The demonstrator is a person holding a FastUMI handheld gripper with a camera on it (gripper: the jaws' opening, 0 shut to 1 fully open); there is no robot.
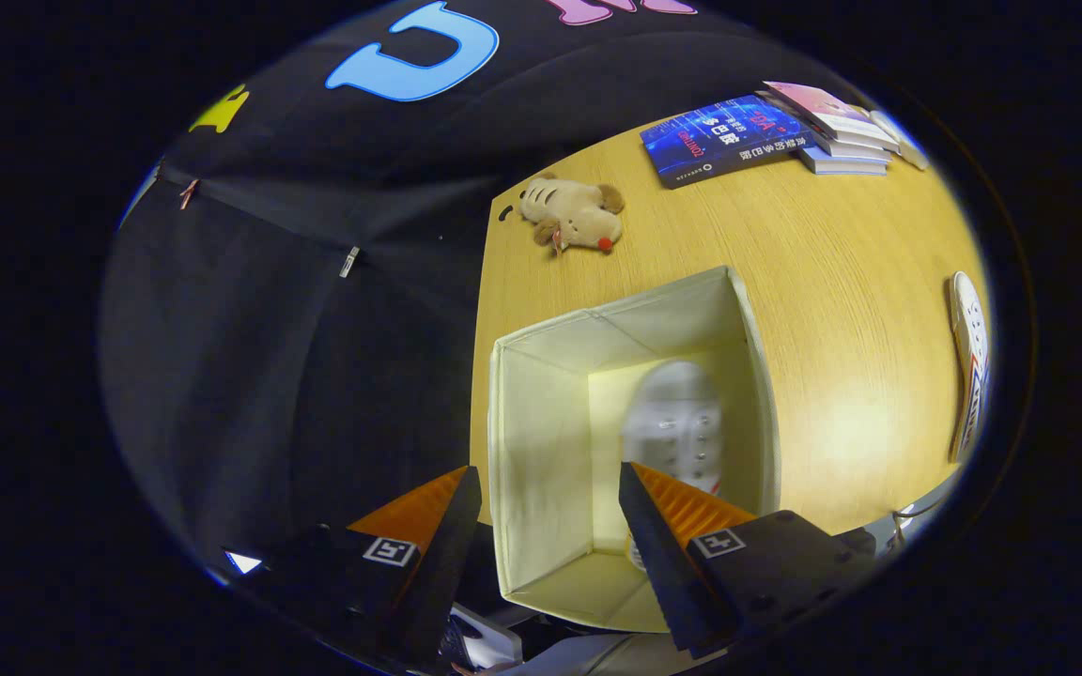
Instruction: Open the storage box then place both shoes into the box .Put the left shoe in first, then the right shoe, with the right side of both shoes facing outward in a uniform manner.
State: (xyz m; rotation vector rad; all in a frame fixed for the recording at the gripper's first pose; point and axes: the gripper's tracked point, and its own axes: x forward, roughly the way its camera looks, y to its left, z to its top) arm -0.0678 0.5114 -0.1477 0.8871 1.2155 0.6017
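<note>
An open cream fabric storage box (541, 451) stands on the wooden table just ahead of my fingers. A white shoe (674, 424) is inside it, blurred, close to the box's right wall and just beyond my right finger. The other white shoe (969, 361) lies on the table far to the right of the box. My gripper (548, 488) hovers over the box's near rim, open, with nothing between its fingers.
A plush toy (571, 216) lies on the table (842, 310) beyond the box. A blue book (715, 139) and a small stack of books (837, 127) sit at the far end. The table's left edge runs next to the box's left wall.
</note>
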